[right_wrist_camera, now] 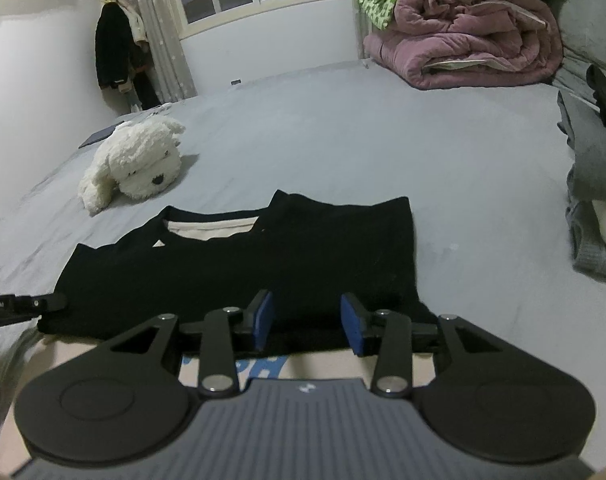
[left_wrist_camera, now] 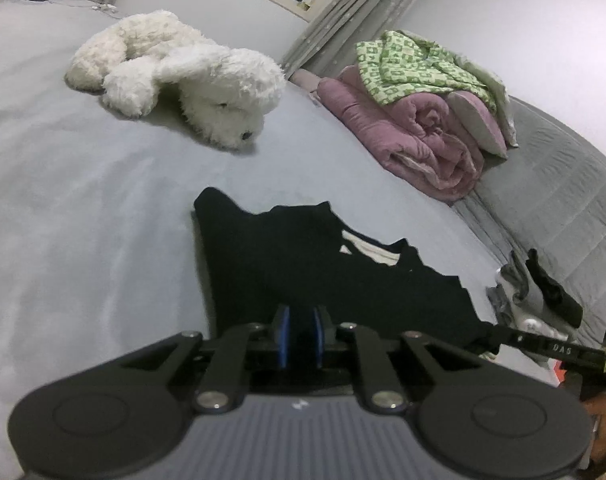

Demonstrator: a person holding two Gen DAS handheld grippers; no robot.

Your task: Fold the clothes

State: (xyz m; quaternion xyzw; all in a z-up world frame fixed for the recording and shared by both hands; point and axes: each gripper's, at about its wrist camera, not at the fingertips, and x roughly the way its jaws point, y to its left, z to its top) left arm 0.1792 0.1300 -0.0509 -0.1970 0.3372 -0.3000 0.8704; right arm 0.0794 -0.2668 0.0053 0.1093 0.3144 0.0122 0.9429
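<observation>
You have a black shirt [right_wrist_camera: 263, 264] spread on a pale grey bed sheet [right_wrist_camera: 343, 140], its inner neck showing cream. Your left claw [left_wrist_camera: 301, 334] and right claw [right_wrist_camera: 309, 326] are black with blue pads [right_wrist_camera: 265, 320] — the bodies grey and ribbed. The plush dog [left_wrist_camera: 183, 76] is white with a black nose. At the bed's far side, a mauve-pink quilt [left_wrist_camera: 415, 136] lies under a green-and-white patterned cloth [left_wrist_camera: 411, 64] — small squarish motifs.

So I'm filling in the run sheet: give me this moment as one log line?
stage: mid-fold | black shirt: flat on bed | left tool: narrow gap, over shirt hem | right tool: open, over hem
</observation>
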